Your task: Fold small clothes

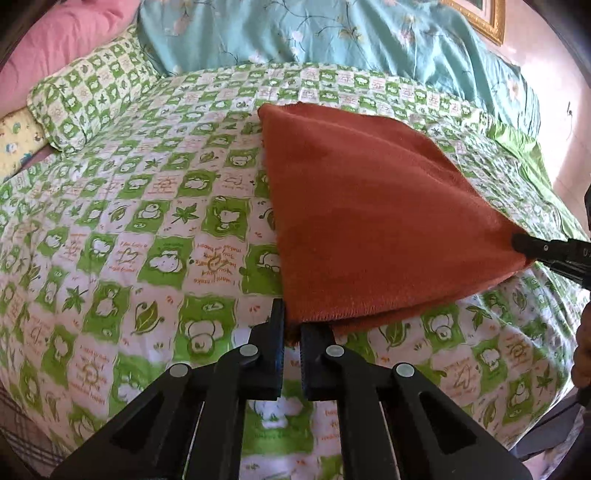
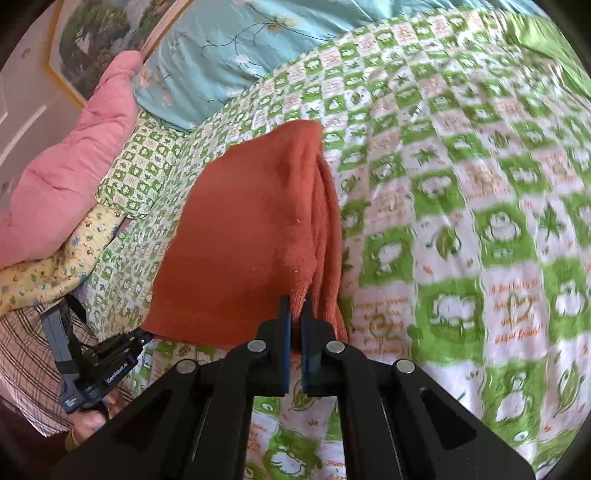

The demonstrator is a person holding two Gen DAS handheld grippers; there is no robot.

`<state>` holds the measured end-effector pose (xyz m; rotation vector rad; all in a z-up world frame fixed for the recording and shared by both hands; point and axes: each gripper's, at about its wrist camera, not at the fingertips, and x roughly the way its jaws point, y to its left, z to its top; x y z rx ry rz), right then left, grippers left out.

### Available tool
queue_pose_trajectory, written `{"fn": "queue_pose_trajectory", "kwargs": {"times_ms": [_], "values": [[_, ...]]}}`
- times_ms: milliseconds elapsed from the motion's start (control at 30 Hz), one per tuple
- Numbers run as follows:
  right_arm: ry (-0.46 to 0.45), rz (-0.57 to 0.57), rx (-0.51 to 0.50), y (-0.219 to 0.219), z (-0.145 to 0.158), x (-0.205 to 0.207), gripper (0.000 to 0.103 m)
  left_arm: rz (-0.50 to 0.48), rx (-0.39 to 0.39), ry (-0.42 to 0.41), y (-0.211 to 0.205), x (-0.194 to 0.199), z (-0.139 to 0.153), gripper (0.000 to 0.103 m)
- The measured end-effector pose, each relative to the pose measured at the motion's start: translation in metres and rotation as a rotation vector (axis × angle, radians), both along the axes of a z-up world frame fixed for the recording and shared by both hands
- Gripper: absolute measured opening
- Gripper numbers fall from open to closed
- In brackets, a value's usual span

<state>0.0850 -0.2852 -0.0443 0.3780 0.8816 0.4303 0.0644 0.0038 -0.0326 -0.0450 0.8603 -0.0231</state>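
Note:
An orange-red fleece cloth (image 1: 369, 206) is folded double and held stretched a little above the green-and-white checked bedspread (image 1: 155, 206). My left gripper (image 1: 291, 325) is shut on the cloth's near corner. My right gripper (image 1: 517, 242) enters from the right in the left wrist view and pinches the opposite corner. In the right wrist view my right gripper (image 2: 297, 314) is shut on the cloth (image 2: 240, 229), which hangs in layers ahead of it. My left gripper (image 2: 146, 338) shows at lower left, gripping the far corner.
A matching checked pillow (image 1: 85, 99), a pink quilt (image 1: 55, 40) and a turquoise floral duvet (image 1: 332, 33) lie along the back of the bed. A yellow patterned pillow (image 2: 55, 266) lies at the left. A framed picture (image 2: 96, 40) hangs on the wall.

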Motion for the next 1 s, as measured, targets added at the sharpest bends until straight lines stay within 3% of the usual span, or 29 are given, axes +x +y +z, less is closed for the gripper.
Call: {"fn": "queue_pose_trajectory", "kwargs": {"times_ms": [100,233,367,433,533,600,733,833,933,1000], "values": [[0.025,-0.011,-0.079,0.000,-0.011,0.003,0.004,-0.002,0.003,0.019,-0.003,0.001,-0.007,0.004],[0.036,-0.010,-0.099,0.002,-0.018,0.004,0.004,-0.026,0.005,0.016,-0.006,-0.003,-0.009,0.005],[0.054,0.001,-0.106,0.001,-0.014,0.001,0.005,-0.104,-0.096,0.035,0.009,-0.010,0.002,0.006],[0.060,-0.025,-0.105,-0.005,-0.008,-0.003,0.010,-0.127,-0.153,0.034,0.020,-0.014,0.013,0.006],[0.010,-0.080,-0.138,-0.012,0.013,-0.011,0.010,-0.147,-0.219,0.002,0.035,-0.011,0.034,0.007],[-0.046,-0.090,-0.108,-0.013,0.030,-0.012,0.010,-0.161,-0.246,-0.023,0.035,0.000,0.043,0.007],[-0.090,-0.019,-0.062,0.013,0.043,0.004,0.010,-0.194,-0.268,-0.028,0.021,0.021,0.043,0.011],[-0.060,0.035,-0.073,0.033,0.030,0.021,0.010,-0.233,-0.276,0.024,0.010,0.030,0.024,0.011],[0.016,0.045,-0.146,0.042,0.003,0.032,0.009,-0.224,-0.245,0.088,0.006,0.034,-0.003,0.010],[0.072,0.058,-0.166,0.039,-0.019,0.038,0.000,-0.219,-0.287,0.083,0.011,0.032,-0.013,0.010]]}}
